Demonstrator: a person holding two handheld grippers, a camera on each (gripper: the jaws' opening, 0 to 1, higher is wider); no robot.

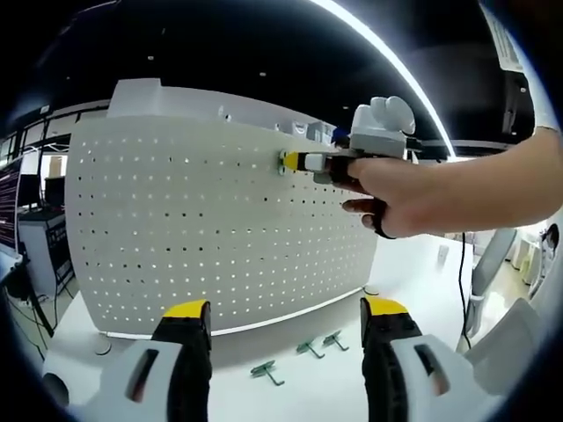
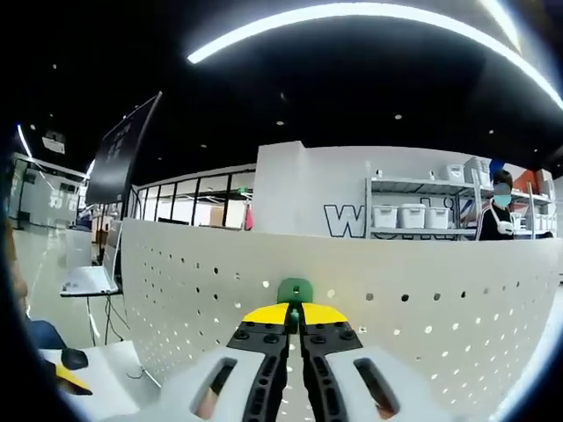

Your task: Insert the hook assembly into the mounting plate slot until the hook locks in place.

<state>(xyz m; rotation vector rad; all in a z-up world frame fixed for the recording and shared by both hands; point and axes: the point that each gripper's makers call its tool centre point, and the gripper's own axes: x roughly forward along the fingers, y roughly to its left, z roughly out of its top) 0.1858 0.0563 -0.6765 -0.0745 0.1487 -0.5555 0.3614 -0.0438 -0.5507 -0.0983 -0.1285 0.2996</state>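
A white perforated mounting plate (image 1: 220, 229) stands upright on a white table. In the left gripper view my right gripper (image 1: 290, 162), held by a hand, presses a green hook (image 1: 282, 162) against the plate near its top edge. In the right gripper view that gripper (image 2: 295, 313) is shut on the green hook (image 2: 295, 290), whose head touches the plate (image 2: 422, 299). My left gripper (image 1: 286, 315) hangs open in front of the plate's lower edge, with nothing between its yellow-tipped fingers. Three more green hooks (image 1: 303, 356) lie on the table below the plate.
A person's forearm (image 1: 475, 189) reaches in from the right. Shelving with white bins (image 2: 422, 215) and a person (image 2: 500, 211) stand behind the plate. A desk with a laptop (image 2: 88, 280) is at the left. A black cable (image 1: 461, 272) hangs at the right.
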